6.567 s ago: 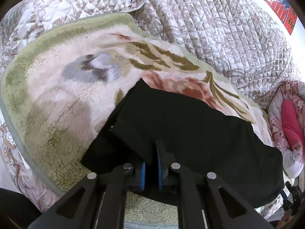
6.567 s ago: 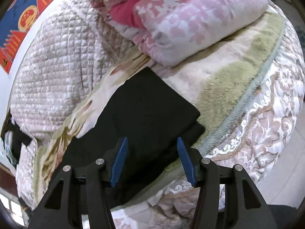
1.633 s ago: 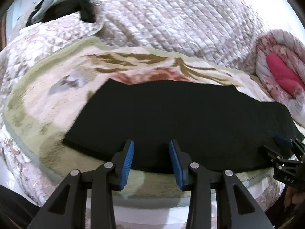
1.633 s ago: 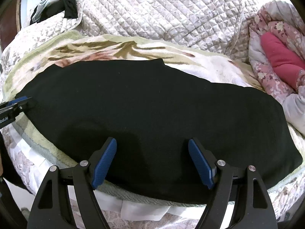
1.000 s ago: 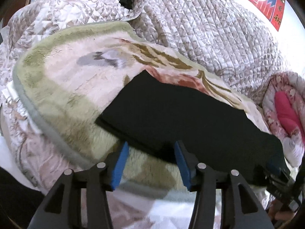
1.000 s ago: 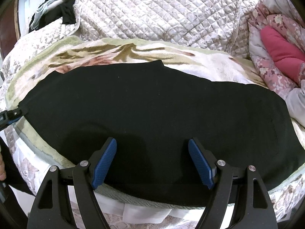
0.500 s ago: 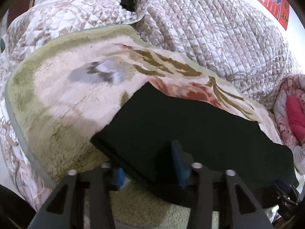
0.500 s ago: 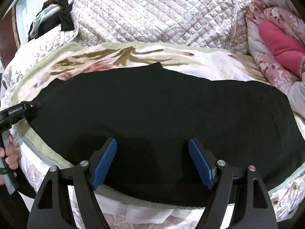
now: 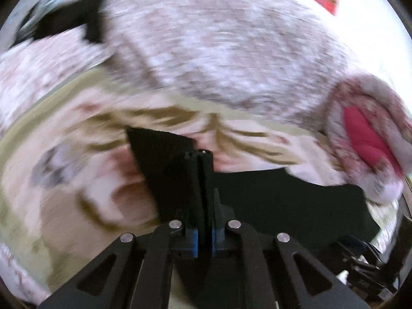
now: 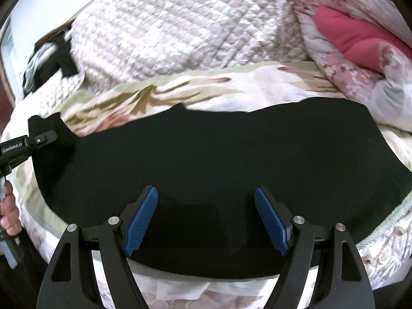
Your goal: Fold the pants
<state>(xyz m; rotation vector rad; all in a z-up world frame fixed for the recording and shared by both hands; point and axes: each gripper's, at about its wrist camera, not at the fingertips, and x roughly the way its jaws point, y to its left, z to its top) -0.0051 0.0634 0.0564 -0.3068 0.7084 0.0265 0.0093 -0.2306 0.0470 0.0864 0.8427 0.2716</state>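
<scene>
Since the previous view my left gripper (image 9: 203, 234) has just closed on the left end of the black pants (image 10: 231, 167) and raised it off the floral blanket (image 10: 270, 82), my right gripper (image 10: 206, 219) gaping unladen above them; fold begun, next carrying this end rightwards.

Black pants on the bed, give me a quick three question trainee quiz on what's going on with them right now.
1. True or false: the left tool is shut on a corner of the black pants.
2. Which describes the right tool? A) shut on the waistband B) open, nothing between its blue pads C) out of view
3. Fill in: the pants lie on a fleecy floral ____.

Key
1. True: its jaws have just closed on the fabric, and that corner stands lifted off the bed.
2. B: it hovers above the near edge of the pants.
3. Blanket.
</scene>
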